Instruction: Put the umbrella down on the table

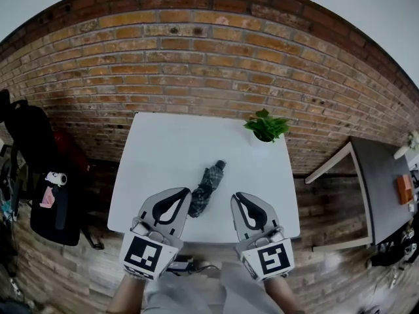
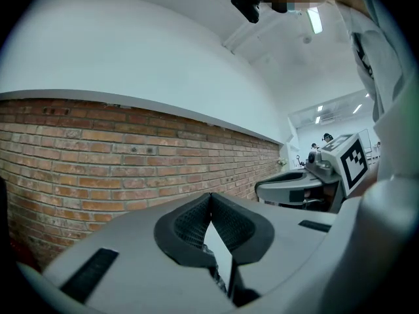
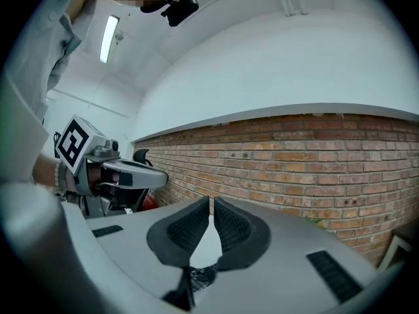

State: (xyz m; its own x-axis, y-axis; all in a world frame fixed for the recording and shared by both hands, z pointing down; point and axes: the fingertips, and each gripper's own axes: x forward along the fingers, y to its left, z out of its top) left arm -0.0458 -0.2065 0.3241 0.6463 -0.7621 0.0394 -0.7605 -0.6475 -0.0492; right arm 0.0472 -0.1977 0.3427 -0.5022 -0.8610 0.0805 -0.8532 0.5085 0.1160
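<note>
A folded dark patterned umbrella (image 1: pixel 205 189) lies flat on the white table (image 1: pixel 170 156), near its front edge, with the handle end pointing toward the wall. My left gripper (image 1: pixel 186 193) hovers just left of the umbrella's near end, jaws shut and empty. My right gripper (image 1: pixel 236 198) hovers to its right, apart from it, jaws together with nothing between them. In the left gripper view the pads (image 2: pixel 190 224) meet, and a bit of the umbrella (image 2: pixel 218 280) shows below them. The right gripper view shows the same below its closed pads (image 3: pixel 232 227): a bit of the umbrella (image 3: pixel 201 276).
A small potted plant (image 1: pixel 265 127) stands at the table's far right corner. A brick wall (image 1: pixel 196 57) runs behind the table. A black bag on a chair (image 1: pixel 39 175) is at the left, and a dark side table (image 1: pixel 380 188) at the right.
</note>
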